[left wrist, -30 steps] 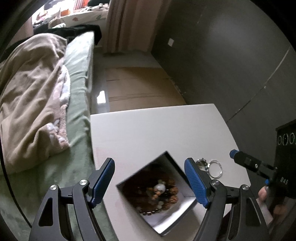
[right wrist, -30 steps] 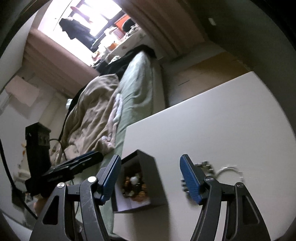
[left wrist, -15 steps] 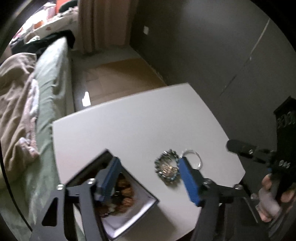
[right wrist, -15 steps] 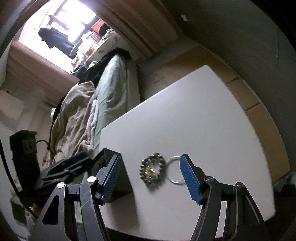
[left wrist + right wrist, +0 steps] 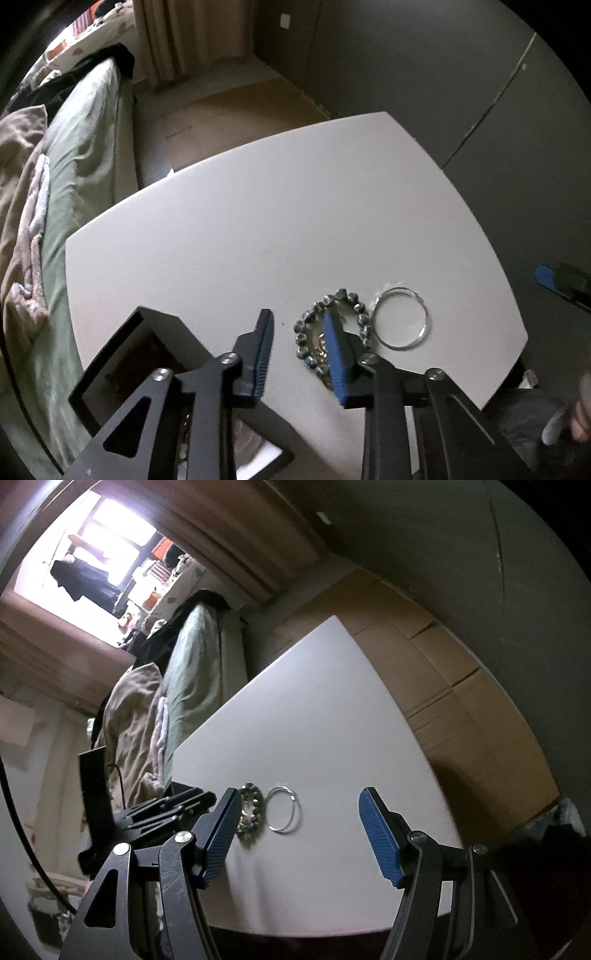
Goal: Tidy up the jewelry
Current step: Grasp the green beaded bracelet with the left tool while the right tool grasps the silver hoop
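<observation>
The beaded bracelet [image 5: 330,334] on the desk [image 5: 258,229] looked light and floppy, best pinched across its beads by the spread, empty left tongs [image 5: 301,354].

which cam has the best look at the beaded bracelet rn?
Left wrist: the beaded bracelet lies on the white table, its loop seen from above, though the left hand-held gripper covers part. Right wrist shows only a foreshortened sliver, partly behind the right hand-held gripper.
</observation>
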